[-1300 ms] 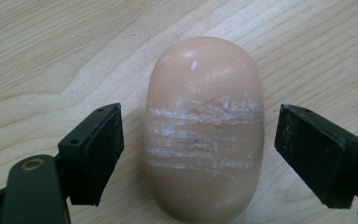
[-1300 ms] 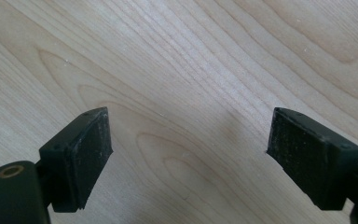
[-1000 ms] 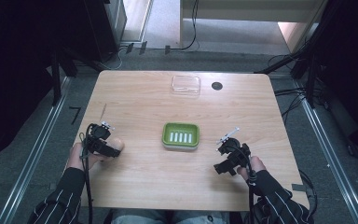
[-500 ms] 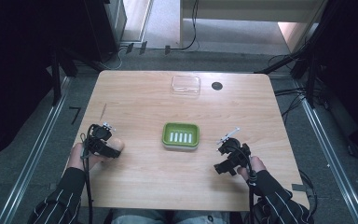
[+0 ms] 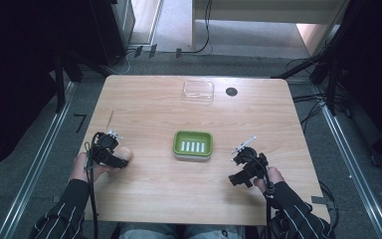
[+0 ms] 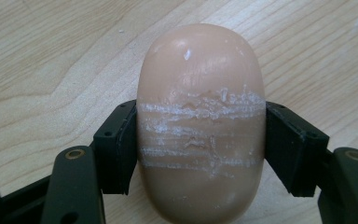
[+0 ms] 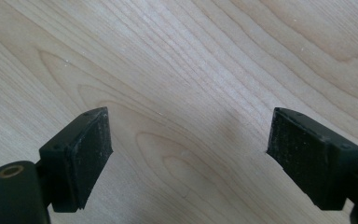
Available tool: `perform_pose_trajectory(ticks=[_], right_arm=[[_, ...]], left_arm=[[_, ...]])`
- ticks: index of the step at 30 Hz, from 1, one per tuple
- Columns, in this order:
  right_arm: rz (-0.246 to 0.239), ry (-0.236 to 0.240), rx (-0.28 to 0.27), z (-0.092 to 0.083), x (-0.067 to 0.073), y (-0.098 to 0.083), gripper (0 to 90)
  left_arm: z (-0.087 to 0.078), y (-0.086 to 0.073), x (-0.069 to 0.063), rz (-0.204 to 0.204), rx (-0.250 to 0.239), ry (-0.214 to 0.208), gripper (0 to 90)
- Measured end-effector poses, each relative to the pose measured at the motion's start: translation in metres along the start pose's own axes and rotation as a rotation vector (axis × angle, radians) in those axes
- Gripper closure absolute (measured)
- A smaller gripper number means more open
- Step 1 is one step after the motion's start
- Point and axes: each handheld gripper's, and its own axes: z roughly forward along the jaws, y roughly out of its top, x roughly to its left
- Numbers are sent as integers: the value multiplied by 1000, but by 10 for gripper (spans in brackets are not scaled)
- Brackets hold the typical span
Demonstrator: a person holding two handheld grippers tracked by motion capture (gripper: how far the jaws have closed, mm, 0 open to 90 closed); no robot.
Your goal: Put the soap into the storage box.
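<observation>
A peach oval soap bar [image 6: 200, 84] with white scrape marks across its middle lies on the wooden table [image 5: 169, 194] at the left. My left gripper [image 6: 200, 144] is shut on it, one black pad pressed against each long side. In the high view the soap bar [image 5: 125, 154] pokes out to the right of my left gripper [image 5: 118, 158]. A green soap dish [image 5: 177, 144] with white slots sits at the table's middle. My right gripper [image 5: 237, 170] rests low at the right, and in its own view my right gripper [image 7: 189, 149] stands open over bare wood.
A clear plastic lid [image 5: 198, 91] lies near the table's far edge, with a small black round spot [image 5: 231, 91] to its right. Cables run across the floor behind the table. Both forearms come in over the near edge.
</observation>
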Motion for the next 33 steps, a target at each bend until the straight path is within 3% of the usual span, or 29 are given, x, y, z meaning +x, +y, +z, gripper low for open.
perform_pose_trajectory(ticks=[7,10,12,24,33], right_arm=[[-1,-1,3,0,0,0,141],[-2,-2,5,0,0,0,141],[-2,-1,7,0,0,1,140],[-4,-1,7,1,1,0,141],[-2,-2,11,1,1,0,141]], left_arm=[[-8,3,-7,35,-15,0,336],[-9,5,-10,47,-24,-31,336],[-9,7,-13,68,-15,-20,336],[-15,13,-19,101,-33,-34,336],[-16,29,-27,131,-45,-16,336]])
